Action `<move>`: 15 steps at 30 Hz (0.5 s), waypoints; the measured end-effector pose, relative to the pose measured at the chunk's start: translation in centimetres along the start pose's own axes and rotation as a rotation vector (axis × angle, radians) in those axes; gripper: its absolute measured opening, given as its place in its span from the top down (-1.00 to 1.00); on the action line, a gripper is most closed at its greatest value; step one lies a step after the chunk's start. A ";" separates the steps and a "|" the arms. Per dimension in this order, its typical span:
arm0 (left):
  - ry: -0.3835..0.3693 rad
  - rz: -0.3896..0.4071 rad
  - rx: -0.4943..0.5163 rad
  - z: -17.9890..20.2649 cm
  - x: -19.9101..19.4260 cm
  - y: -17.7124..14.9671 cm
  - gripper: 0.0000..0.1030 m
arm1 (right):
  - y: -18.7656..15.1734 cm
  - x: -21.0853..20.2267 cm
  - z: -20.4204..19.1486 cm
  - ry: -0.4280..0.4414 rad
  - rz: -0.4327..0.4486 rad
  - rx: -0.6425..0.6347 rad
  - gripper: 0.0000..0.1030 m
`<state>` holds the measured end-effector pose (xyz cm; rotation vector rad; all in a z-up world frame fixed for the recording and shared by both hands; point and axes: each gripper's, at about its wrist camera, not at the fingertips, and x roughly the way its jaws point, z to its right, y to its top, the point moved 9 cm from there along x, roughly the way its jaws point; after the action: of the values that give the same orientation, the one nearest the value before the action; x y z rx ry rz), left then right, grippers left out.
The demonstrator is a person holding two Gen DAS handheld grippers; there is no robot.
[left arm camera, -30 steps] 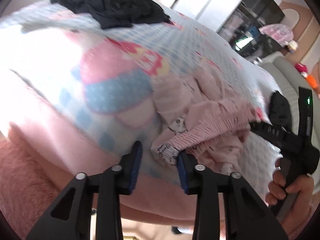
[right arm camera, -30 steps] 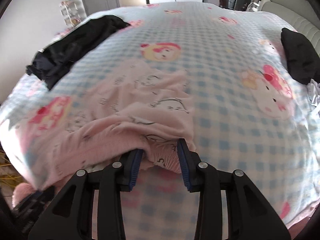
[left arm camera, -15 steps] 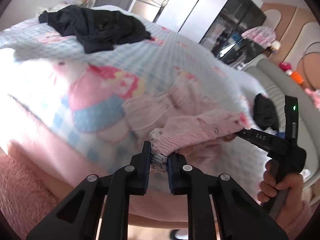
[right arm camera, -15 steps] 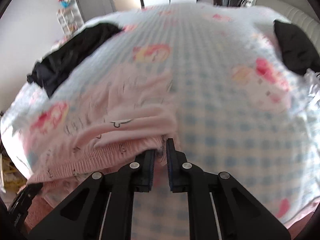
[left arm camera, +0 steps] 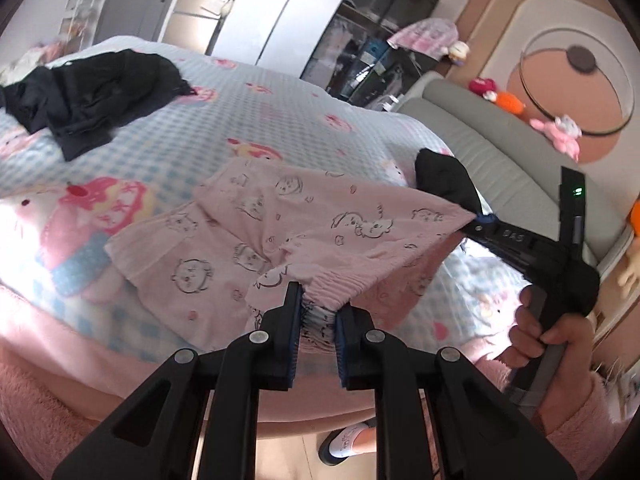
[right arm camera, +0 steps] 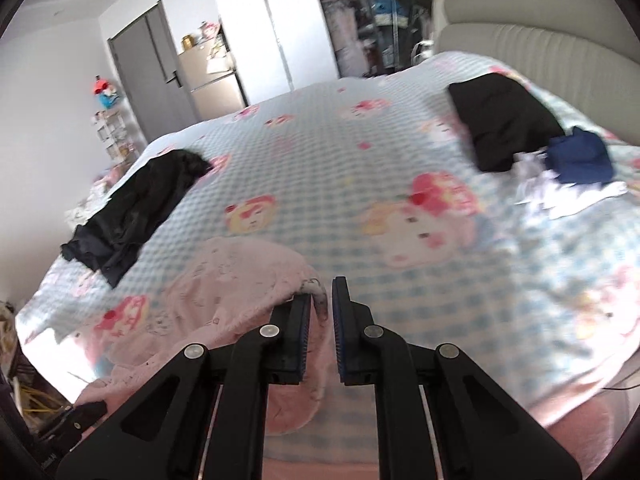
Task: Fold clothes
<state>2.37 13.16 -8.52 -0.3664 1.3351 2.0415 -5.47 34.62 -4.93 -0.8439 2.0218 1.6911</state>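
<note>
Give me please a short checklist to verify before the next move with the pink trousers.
1. Left fingers closed on the elastic waistband of the pink printed cotton trousers: ok.
2. Right fingers closed on the other waistband corner: ok.
3. Waistband stretched between both: ok.
4. Legs hanging free of the checked cartoon bedspread: not ok, they lie on it.
5. Crumpled black garment apart from the trousers: ok.
6. Legs lying flat: not ok, creased.
</note>
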 end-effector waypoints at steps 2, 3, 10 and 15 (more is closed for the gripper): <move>0.004 0.010 0.016 1.0 -0.4 0.1 0.70 | 0.3 -1.8 0.9 0.004 0.023 0.017 0.81; 0.000 0.031 0.018 1.5 -1.2 0.4 0.70 | 0.7 -3.1 1.1 0.013 0.048 0.019 0.81; 0.113 -0.008 -0.063 -1.7 0.0 0.8 0.69 | -1.2 -4.0 0.3 -0.005 0.032 -0.086 0.74; 0.201 -0.106 -0.151 -5.9 1.2 -2.6 0.69 | -10.0 2.4 0.8 0.045 -0.278 -0.036 0.71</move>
<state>2.52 8.99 -13.66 -0.7110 1.2509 2.0638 -0.79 33.89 -14.07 -1.1264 1.8081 1.5678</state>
